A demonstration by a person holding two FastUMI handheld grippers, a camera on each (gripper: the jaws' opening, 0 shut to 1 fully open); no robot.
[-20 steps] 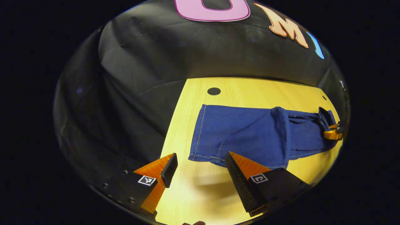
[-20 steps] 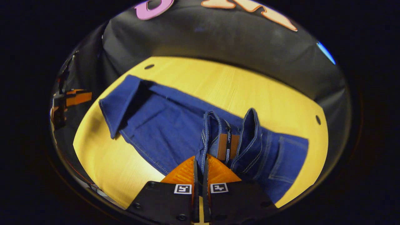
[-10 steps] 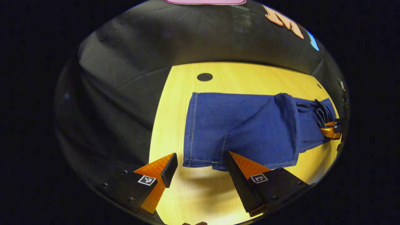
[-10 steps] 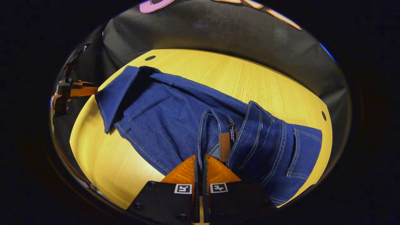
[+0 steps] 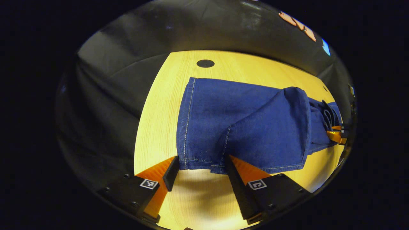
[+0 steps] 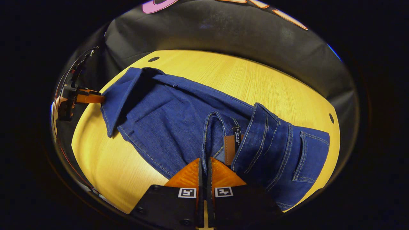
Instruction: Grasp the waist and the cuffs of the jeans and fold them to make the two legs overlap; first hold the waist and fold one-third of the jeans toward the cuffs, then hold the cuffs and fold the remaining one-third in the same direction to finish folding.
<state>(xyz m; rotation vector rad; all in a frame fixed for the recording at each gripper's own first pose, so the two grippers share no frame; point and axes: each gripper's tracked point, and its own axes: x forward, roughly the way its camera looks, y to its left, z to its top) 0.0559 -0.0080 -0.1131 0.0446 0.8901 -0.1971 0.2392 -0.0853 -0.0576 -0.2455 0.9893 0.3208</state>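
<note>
The jeans [image 5: 243,124] lie spread across the wooden table [image 5: 159,121], dark blue denim with pale stitching, one leg lapped over the other. In the left gripper view the cuffs [image 5: 198,164] sit at the near edge of the cloth, right at the left gripper [image 5: 199,169]. Its two fingers are spread wide, one at the outer corner of the hem, the other just past the seam where the upper leg laps over, so the hem lies between them; nothing is pinched. Whether the tips touch the cloth I cannot tell. A round dark hole [image 5: 205,63] marks the table beyond the jeans. Far off at the right edge of that view the right gripper [image 5: 335,134] sits at the bunched waist end. In the right gripper view the right gripper [image 6: 204,166] has its fingers pressed together on a fold of the waist [image 6: 220,140], denim running down between them. The waistband stands up in a ridge there, a brown leather patch [image 6: 228,149] showing on its inner face, a back pocket [image 6: 306,156] lying flat to the right. At the far left of this view the left gripper [image 6: 91,97] reaches the cuff end, with a hand [image 6: 59,107] behind it.
</note>
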